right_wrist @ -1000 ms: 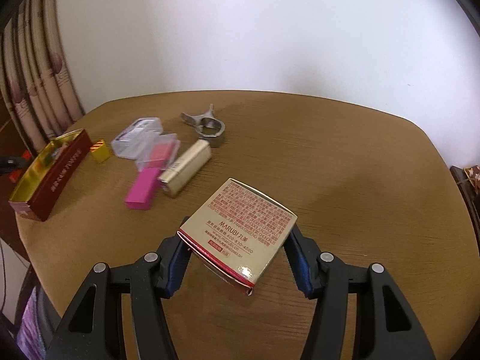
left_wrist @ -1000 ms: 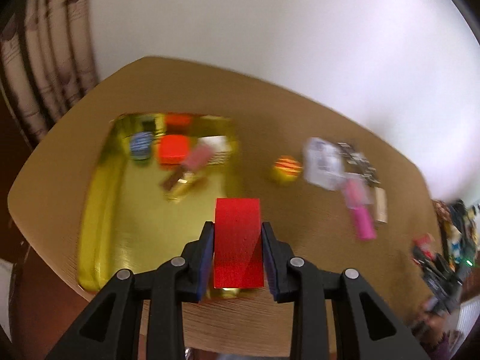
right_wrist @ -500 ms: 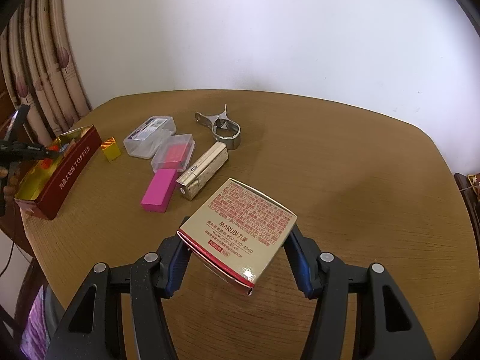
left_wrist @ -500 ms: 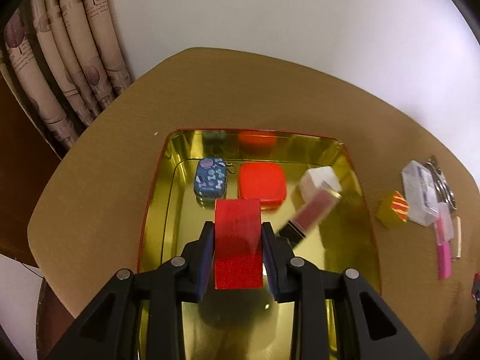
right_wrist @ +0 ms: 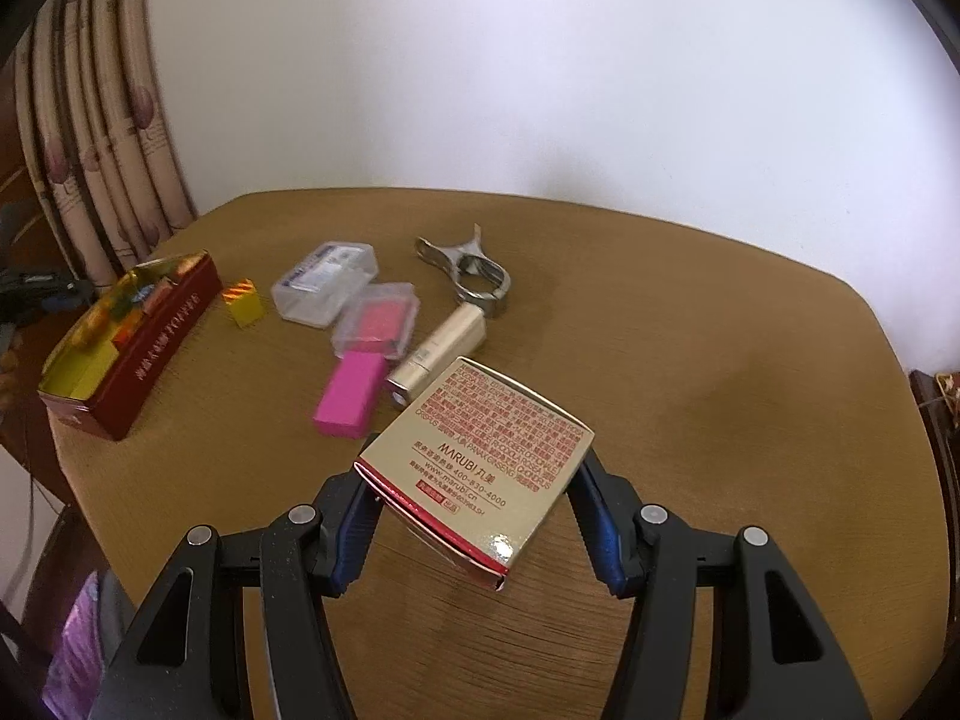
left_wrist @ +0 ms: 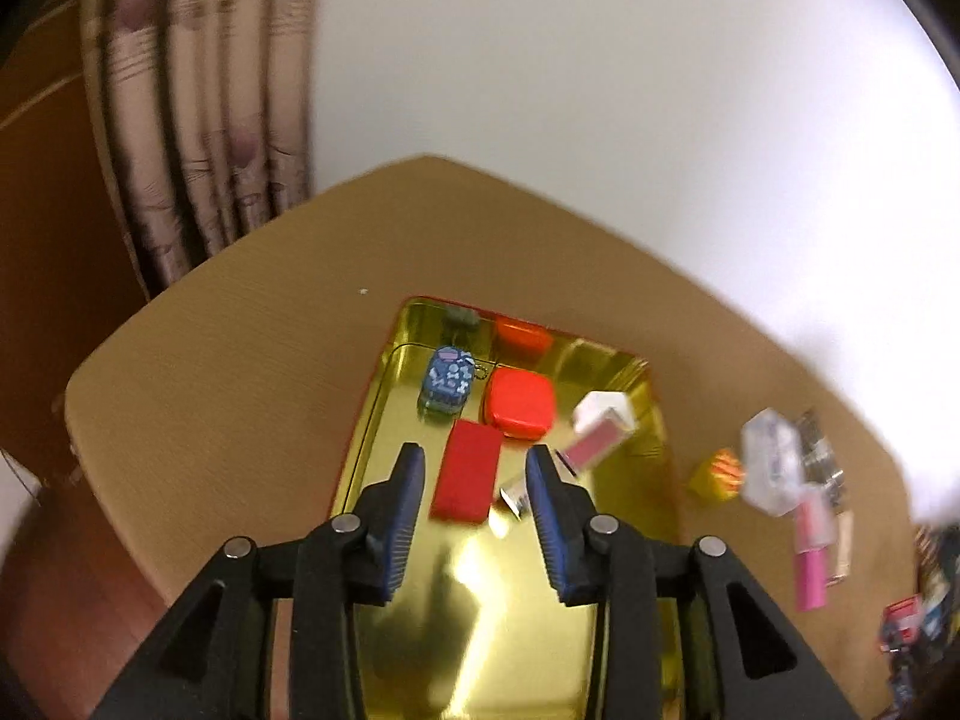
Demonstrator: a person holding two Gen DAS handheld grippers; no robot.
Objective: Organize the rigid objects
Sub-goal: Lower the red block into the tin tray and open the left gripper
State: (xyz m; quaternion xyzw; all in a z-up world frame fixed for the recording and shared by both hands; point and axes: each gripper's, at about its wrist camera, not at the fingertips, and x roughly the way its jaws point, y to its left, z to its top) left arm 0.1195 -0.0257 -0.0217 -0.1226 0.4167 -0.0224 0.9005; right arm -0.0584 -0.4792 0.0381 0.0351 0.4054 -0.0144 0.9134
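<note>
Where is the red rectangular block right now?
In the left wrist view the red block lies flat in the gold tray, just ahead of the open left tool, beside the red square case.

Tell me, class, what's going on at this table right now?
A person is sorting small items into a gold tin tray with two handheld grippers. The left gripper has just been opening, and the red box lies in the tray between its fingers, clear of both pads. The right gripper holds a gold carton above the table, where a pink box, clear cases and a gold tube wait.
</note>
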